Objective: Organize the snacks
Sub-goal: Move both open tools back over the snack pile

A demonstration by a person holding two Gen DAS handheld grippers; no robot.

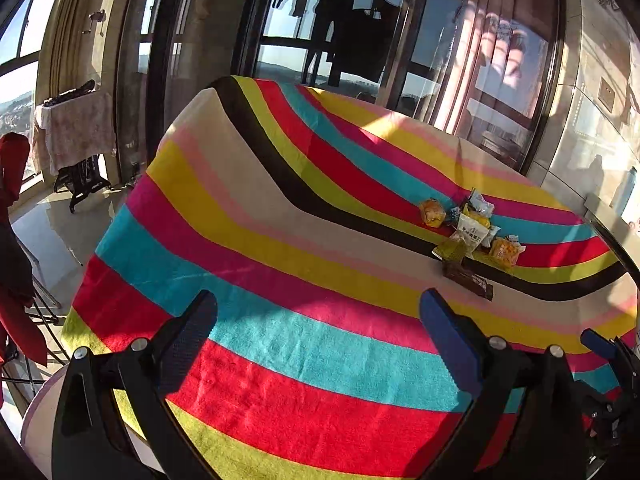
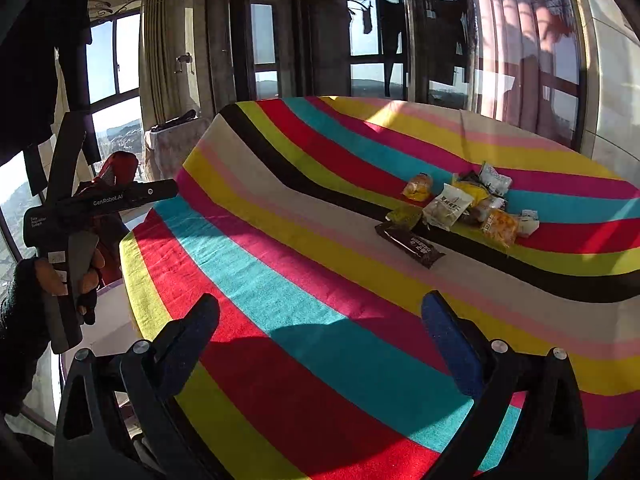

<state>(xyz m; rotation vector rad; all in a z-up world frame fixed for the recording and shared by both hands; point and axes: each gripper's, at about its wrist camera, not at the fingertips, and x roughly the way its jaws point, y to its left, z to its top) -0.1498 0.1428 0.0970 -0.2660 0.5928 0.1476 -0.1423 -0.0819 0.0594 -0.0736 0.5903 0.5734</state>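
A big table wears a stripy cloth (image 1: 248, 248) in a sunny room with tall windows. The left gripper (image 1: 318, 330) and right gripper (image 2: 320, 332) hang low over the near edge, both spread wide and empty. The left one's body reads "GenRobot.AI", held in a hand (image 2: 60, 280), and the snacks (image 2: 464, 208) lie piled far off on the right.

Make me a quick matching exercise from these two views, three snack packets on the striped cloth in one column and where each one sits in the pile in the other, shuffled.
Things:
1. dark brown bar
2. white pouch
3. orange round packet

Places:
A. middle of the pile
B. far left end, on the red stripe
C. nearest the claws, off the pile's front edge

Pairs: 1-C, 2-A, 3-B
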